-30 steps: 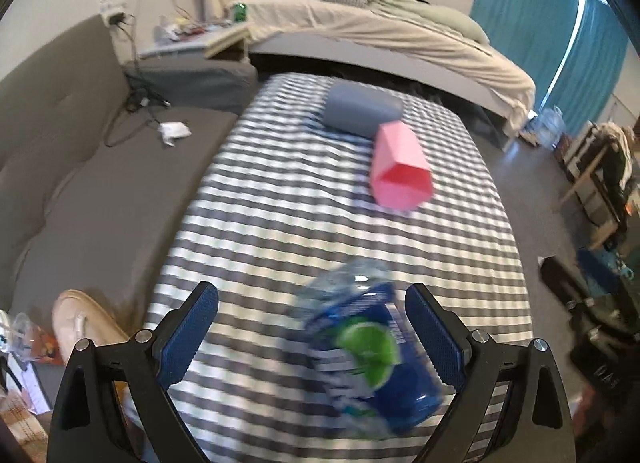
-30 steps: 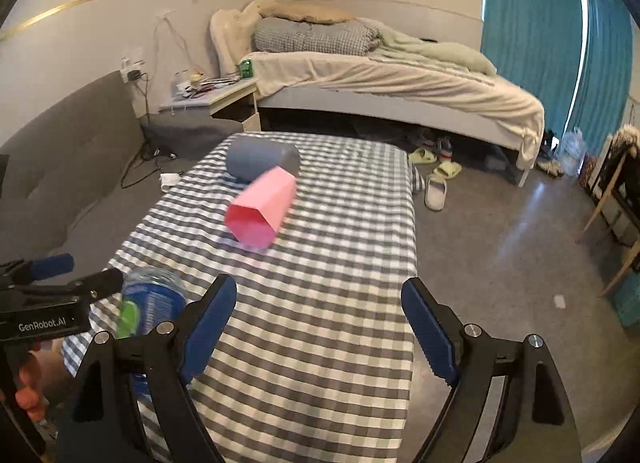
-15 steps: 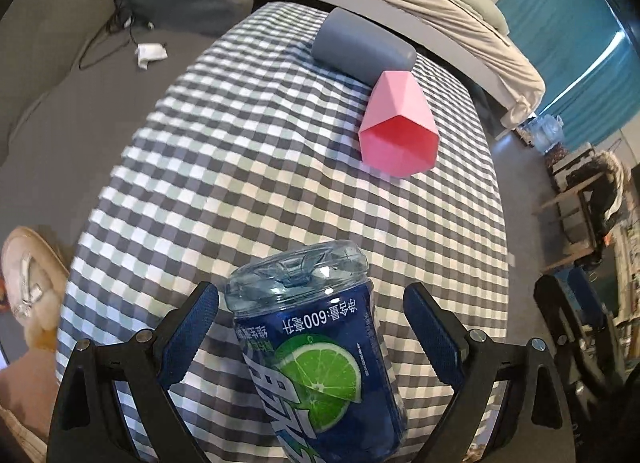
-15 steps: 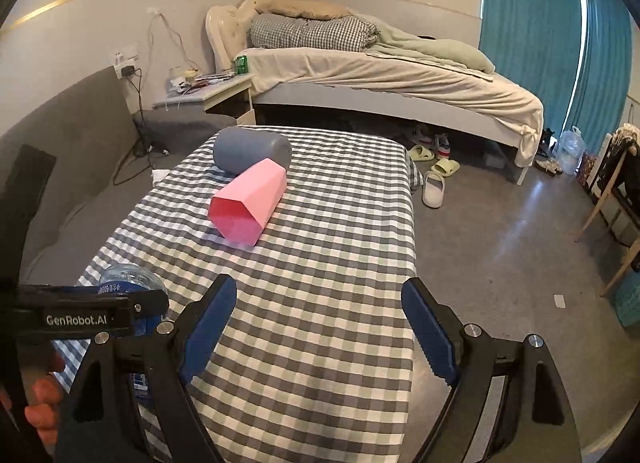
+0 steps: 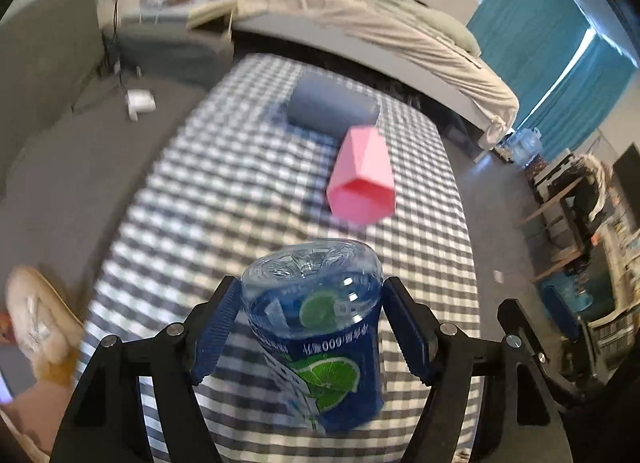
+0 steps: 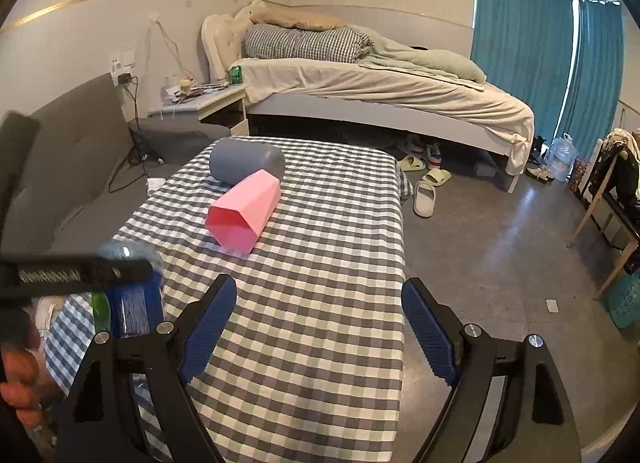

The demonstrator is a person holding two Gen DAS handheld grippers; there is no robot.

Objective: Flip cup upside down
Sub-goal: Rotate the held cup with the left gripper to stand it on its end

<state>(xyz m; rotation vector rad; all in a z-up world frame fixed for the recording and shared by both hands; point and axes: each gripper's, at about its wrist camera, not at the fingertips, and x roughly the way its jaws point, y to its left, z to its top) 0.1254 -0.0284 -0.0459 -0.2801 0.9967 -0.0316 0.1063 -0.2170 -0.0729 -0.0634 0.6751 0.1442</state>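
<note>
My left gripper (image 5: 312, 331) squeezes the blue cup (image 5: 320, 327) over the checked table (image 6: 320, 323). My right gripper (image 6: 316, 327) is wide apart. A bed (image 6: 380, 95) is behind.

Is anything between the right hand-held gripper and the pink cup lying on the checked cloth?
Nothing visible blocks it. The right hand-held gripper is open, with only bare checked cloth up to the pink cup. The blue bottle, clamped in the left hand-held gripper, sits off to the left.

Soft daylight from the curtained window (image 6: 576, 43) — left view motion-blurred, fisheye edges dark and bent.
</note>
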